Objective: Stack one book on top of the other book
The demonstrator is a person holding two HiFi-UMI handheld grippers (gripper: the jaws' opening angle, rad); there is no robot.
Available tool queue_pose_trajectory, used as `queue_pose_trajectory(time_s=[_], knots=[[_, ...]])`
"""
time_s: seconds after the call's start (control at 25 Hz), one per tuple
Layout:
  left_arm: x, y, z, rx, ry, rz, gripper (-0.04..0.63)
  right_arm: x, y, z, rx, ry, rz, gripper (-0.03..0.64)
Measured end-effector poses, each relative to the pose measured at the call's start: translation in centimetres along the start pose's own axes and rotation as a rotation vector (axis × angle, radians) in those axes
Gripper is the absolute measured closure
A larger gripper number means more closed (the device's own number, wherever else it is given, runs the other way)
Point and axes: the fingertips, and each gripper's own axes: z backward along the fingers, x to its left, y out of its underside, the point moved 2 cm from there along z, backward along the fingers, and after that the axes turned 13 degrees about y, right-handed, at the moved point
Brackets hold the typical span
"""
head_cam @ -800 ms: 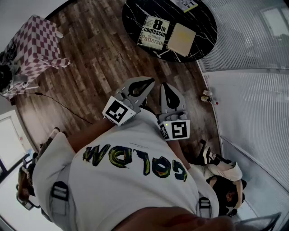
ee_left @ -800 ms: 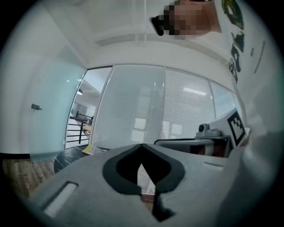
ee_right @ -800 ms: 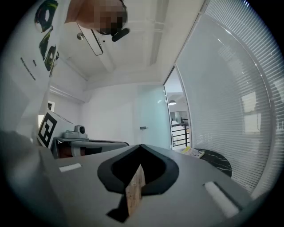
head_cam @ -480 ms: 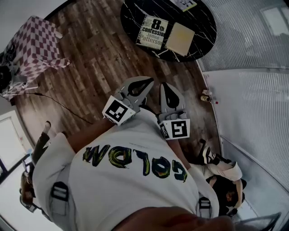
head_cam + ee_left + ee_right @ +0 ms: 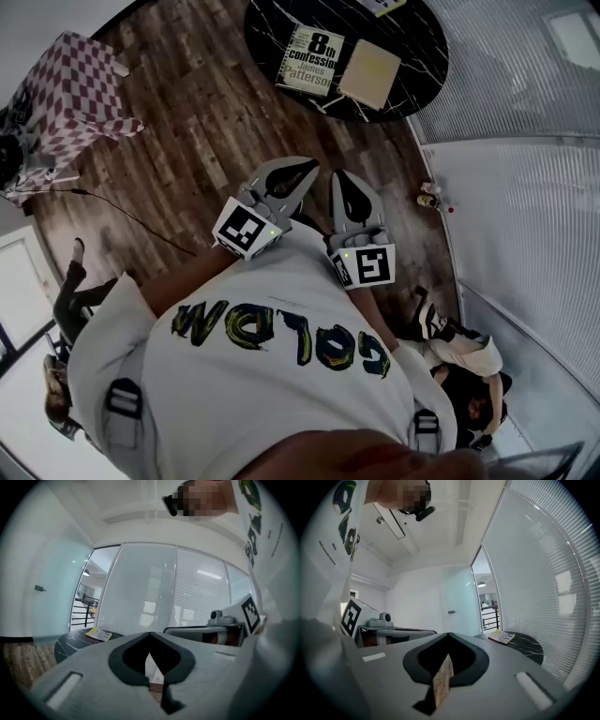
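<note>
Book with the printed cover [image 5: 312, 60] and the plain cream book [image 5: 369, 73], quick q: where are they seen relative to the fingers [image 5: 265, 180], and is anything gripped yet?

> Nothing is gripped, lol. Both books are found well ahead of the fingertips, laid flat on the round black table [image 5: 427, 66]. The printed one is placed roughly straight ahead of the left gripper [image 5: 302, 172]. The cream one is set just beside it, ahead of the right gripper [image 5: 344, 181] and a bit to its right. Neither is stacked on the other.

OK, and how are the fingers set?

> Shut on both sides. In the left gripper view the tips are pressed together with nothing caught between them. Same story in the right gripper view, where only a sliver of wood floor [image 5: 443, 681] is seen through the slit behind the closed tips. Both grippers are held side by side, close against the white shirt [image 5: 272, 375] and well apart from the table. A checkered cloth [image 5: 80, 84] is spotted far off to the left of the left fingers.
</note>
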Motion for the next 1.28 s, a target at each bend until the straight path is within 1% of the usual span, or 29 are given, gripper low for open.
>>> queue_pose_trajectory(time_s=[0.32, 0.48, 0.68, 0.88, 1.08, 1.28], knots=[[-0.7, 0.0, -0.4, 0.007, -0.023, -0.012, 0.597, -0.9, 0.3, 0.5, 0.003, -0.011, -0.012, 0.614], [0.0, 0.1, -0.4, 0.014, -0.029, -0.012, 0.597, -0.9, 0.5, -0.1, 0.009, -0.021, -0.010, 0.614], [1.4, 0.2, -1.7, 0.021, -0.022, -0.002, 0.596, -2.0, 0.4, -1.4, 0.009, -0.010, -0.006, 0.614], [3.6, -0.1, -3.1, 0.013, -0.010, 0.003, 0.597, -3.0, 0.3, -3.7, 0.016, -0.004, 0.010, 0.614], [9.2, -0.4, -5.1, 0.025, -0.011, 0.037, 0.597, -4.6, 0.1, -9.4, 0.051, -0.001, 0.007, 0.614], [10.2, -1.2, -6.0, 0.007, 0.011, 0.032, 0.597, -5.1, -0.5, -10.5, 0.049, 0.012, 0.014, 0.614]])
